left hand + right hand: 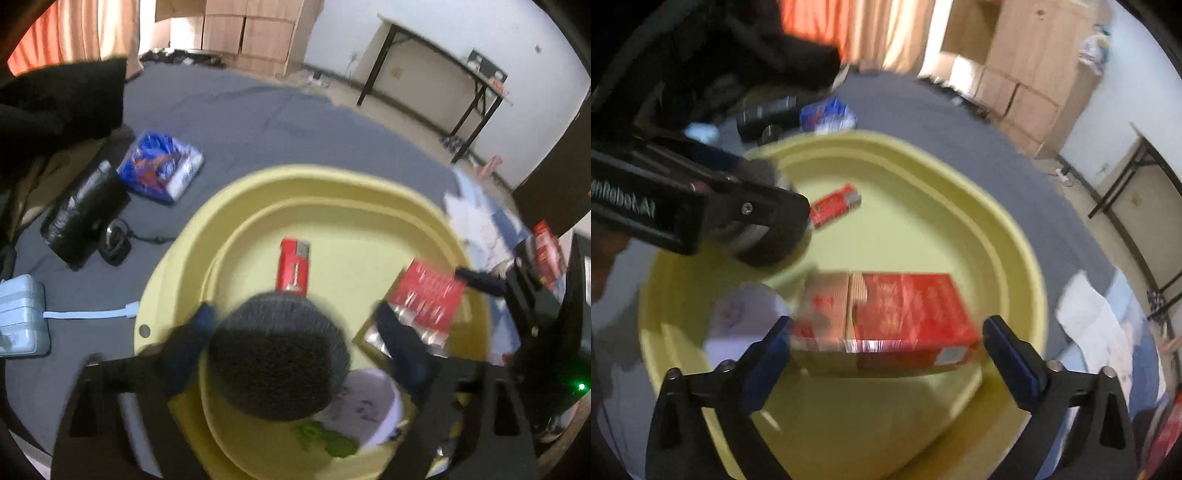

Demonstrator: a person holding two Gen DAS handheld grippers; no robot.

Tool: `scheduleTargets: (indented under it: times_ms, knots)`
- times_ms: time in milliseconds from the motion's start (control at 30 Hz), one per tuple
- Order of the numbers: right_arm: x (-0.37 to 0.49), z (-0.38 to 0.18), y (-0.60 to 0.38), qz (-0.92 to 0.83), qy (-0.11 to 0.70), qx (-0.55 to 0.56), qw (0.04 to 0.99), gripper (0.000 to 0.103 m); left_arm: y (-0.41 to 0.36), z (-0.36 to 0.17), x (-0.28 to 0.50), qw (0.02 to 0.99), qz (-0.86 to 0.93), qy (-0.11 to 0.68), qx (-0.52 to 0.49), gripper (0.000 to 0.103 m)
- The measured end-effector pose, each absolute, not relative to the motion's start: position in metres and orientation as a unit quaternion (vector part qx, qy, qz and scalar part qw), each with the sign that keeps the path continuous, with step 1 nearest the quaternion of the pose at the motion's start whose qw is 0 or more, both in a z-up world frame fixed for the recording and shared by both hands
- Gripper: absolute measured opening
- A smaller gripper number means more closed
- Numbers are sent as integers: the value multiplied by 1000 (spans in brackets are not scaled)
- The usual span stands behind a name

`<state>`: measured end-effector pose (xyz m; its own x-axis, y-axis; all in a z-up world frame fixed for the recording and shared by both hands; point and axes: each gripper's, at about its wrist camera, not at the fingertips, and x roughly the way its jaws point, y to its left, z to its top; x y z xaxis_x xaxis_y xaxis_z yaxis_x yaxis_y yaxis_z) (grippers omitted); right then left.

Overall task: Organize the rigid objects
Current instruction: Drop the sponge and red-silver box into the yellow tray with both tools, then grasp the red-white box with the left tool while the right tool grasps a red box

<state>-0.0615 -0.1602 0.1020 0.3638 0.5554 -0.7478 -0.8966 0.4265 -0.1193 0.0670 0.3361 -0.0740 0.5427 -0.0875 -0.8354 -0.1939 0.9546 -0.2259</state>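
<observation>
- Inside the yellow tub point(436, 214) lie a round dark mesh thing point(277, 354), a red lighter point(293, 266) and a red box point(908, 317).
- The left gripper point(295, 328) has its blue fingers wide apart, one on each side of the mesh thing, not squeezing it.
- The right gripper point(884, 341) is wide apart too; the red box sits between its fingers, loose.
- Past the mesh thing, deeper in the tub, rests the lighter.

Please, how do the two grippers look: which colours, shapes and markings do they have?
Both grippers, left gripper and right gripper, have black angular frames with silver screws and dark blue finger pads. White lettering marks the left gripper's side.
</observation>
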Motion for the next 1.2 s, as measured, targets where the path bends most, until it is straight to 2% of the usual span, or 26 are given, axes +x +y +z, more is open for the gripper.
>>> scheduleTargets:
  times_ms: [100,267,400,567,733,833,1200]
  knots:
    - [-67,116,-188,459,322,-225,797,103,325,-48,61,886,31,445,-130,103]
    - [-72,136,-296,403,308,-135,851,103,287,-25,61,888,1,446,-115,103]
    - [-63,118,-415,264,335,-112,897,103,213,-10,73,887,-63,451,-78,103]
    - [-49,88,-522,99,394,43,913,103,103,8,107,899,-112,423,-38,103]
    - [-38,68,-535,50,385,107,915,103,10,11,146,891,-151,426,38,103]
    - [-33,62,-538,33,385,132,913,103,-19,0,166,892,-132,424,86,103]
    - [-22,52,-547,32,397,141,906,103,-50,-40,199,878,-143,450,81,103]
